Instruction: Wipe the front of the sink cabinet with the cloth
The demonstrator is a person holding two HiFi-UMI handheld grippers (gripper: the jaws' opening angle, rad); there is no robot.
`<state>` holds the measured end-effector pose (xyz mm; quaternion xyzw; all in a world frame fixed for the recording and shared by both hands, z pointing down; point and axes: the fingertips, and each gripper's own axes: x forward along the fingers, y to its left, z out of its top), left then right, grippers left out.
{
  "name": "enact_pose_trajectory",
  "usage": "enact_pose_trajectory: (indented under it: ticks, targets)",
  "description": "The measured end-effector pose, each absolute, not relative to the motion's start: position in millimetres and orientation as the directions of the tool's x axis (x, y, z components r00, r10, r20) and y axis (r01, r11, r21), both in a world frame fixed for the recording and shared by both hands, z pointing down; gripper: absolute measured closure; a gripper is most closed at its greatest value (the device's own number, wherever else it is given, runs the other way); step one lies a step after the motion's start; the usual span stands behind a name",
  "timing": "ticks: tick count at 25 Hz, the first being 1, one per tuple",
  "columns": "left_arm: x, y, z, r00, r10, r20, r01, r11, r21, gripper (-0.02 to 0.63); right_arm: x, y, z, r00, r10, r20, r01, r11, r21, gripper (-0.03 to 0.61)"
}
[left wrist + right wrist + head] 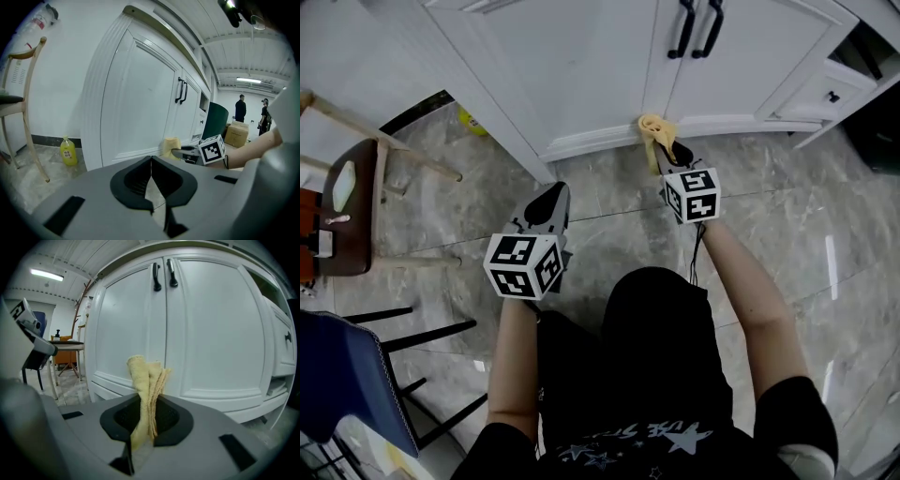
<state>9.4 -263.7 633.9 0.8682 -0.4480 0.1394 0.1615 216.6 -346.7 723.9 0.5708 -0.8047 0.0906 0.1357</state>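
Far to the left a wooden chair (358, 178) stands on the grey marbled floor (609, 202), and a small yellow bottle (68, 151) sits on the floor close to the left end panel of the sink cabinet (600, 75). Next comes the left gripper (551, 197), held low over the tiles and well short of the cabinet. In the left gripper view its jaws are pressed together along one thin seam, with nothing between them (151, 161). It points towards the left door and is well apart from the cloth (656, 131). Further right, the cabinet front is white, with two panelled doors and a pair of black handles (696, 28) side by side at the middle seam. The right gripper (672, 155) is held down at the foot of those doors, below the handles. Its jaws are closed on the yellow cloth (146, 380). The cloth is folded into several layers and pinched upright in the throat of the jaws. Its top sticks out beyond the jaw tips and a loose tail hangs down behind them. From the head view the free end of the cloth lies at the lower moulding of the cabinet, just where the two doors meet. I cannot tell whether it touches the wood. At the far right is a small drawer with a dark knob (832, 96).
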Motion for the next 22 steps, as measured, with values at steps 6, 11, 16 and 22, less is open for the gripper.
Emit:
enact_pose_trajectory:
  ticks: [6,11,16,22]
  targets:
    - [10.2,-231.9,603.0,0.531,-0.764,0.365,-0.837,-0.54,0.087,0.595,237.5,-318.7,696.7,-0.354,-0.892,0.28,-0.93,0.368,-0.003,0.515]
    - [-5.5,-213.0,568.8,0.531,-0.744,0.405,-0.825,-0.563,0.049,0.595,237.6,-294.1,653.6,-0.357,-0.883,0.306,-0.927,0.376,0.005,0.515]
    - [-16.2,-170.9,505.6,0.543,-0.709,0.449,-0.784,-0.62,-0.031,0.595,233.9,-254.1,598.2,-0.345,-0.854,0.39,-0.934,0.355,-0.048,0.515]
    - [-33.8,-111.9,422.9,0.564,-0.729,0.388,-0.806,-0.588,0.067,0.595,234.7,-216.2,529.0,-0.302,-0.861,0.409,-0.953,0.288,-0.095,0.515]
